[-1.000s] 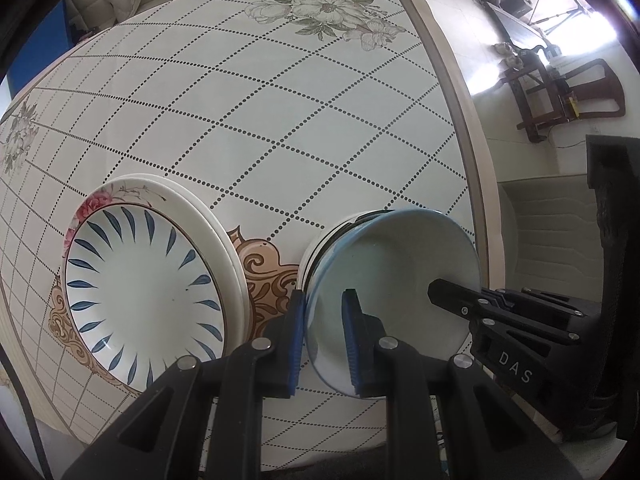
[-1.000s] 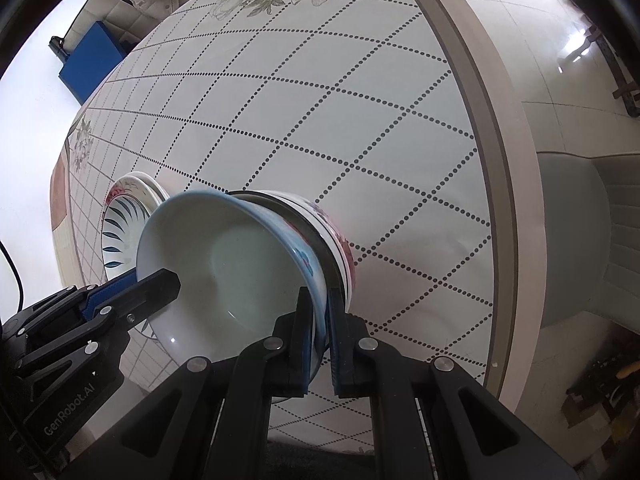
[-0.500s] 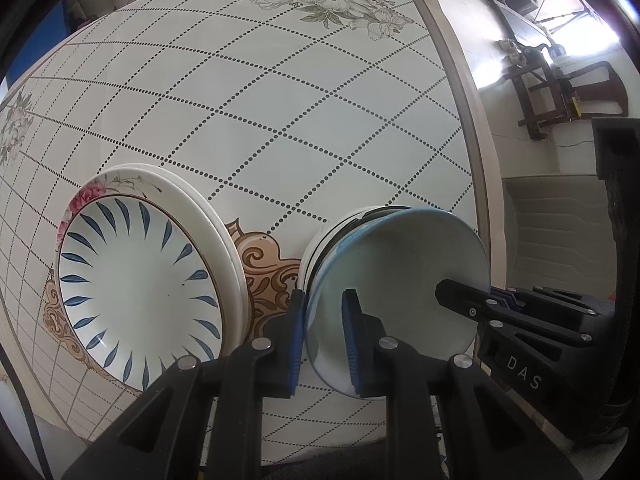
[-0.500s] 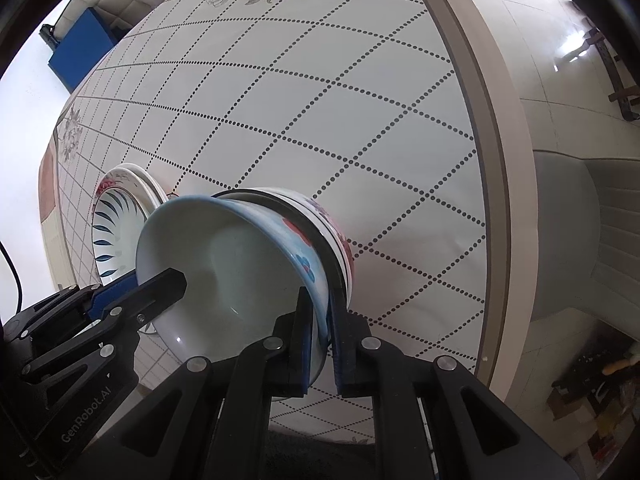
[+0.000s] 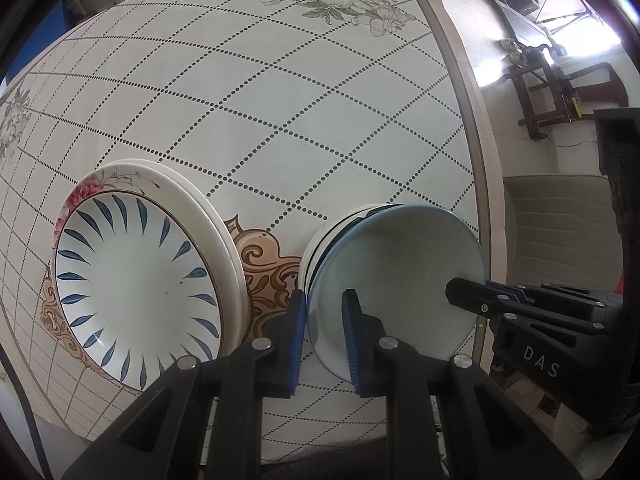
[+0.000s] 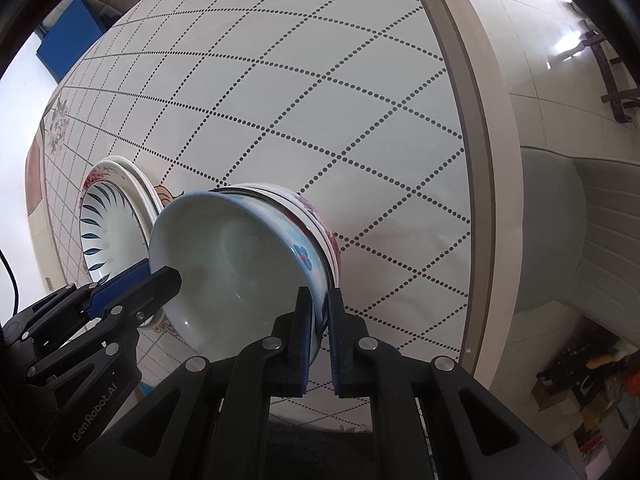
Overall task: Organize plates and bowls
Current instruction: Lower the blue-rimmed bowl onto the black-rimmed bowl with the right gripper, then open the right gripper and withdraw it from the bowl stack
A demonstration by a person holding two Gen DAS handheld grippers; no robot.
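Note:
A light blue bowl [image 5: 400, 276] sits nested on top of a stack of bowls [image 6: 320, 220] near the table's right edge; it also shows in the right wrist view [image 6: 236, 256]. My left gripper [image 5: 323, 332] straddles the bowl's left rim, its jaws a little apart around it. My right gripper [image 6: 319, 324] is shut on the bowl's right rim. A stack of plates [image 5: 132, 280] with a blue-petal plate on top lies to the left of the bowls; it also shows in the right wrist view [image 6: 108, 224].
The table [image 5: 280, 100] has a white cloth with dotted diamonds and flower prints. Its right edge [image 6: 480, 160] runs close past the bowls. A grey chair seat [image 6: 580, 240] stands beyond that edge. Dark wooden furniture [image 5: 560, 92] stands at the far right.
The blue bowl has settled lower into the stack beneath it. Both grippers stay at its rim; the left jaws have opened slightly.

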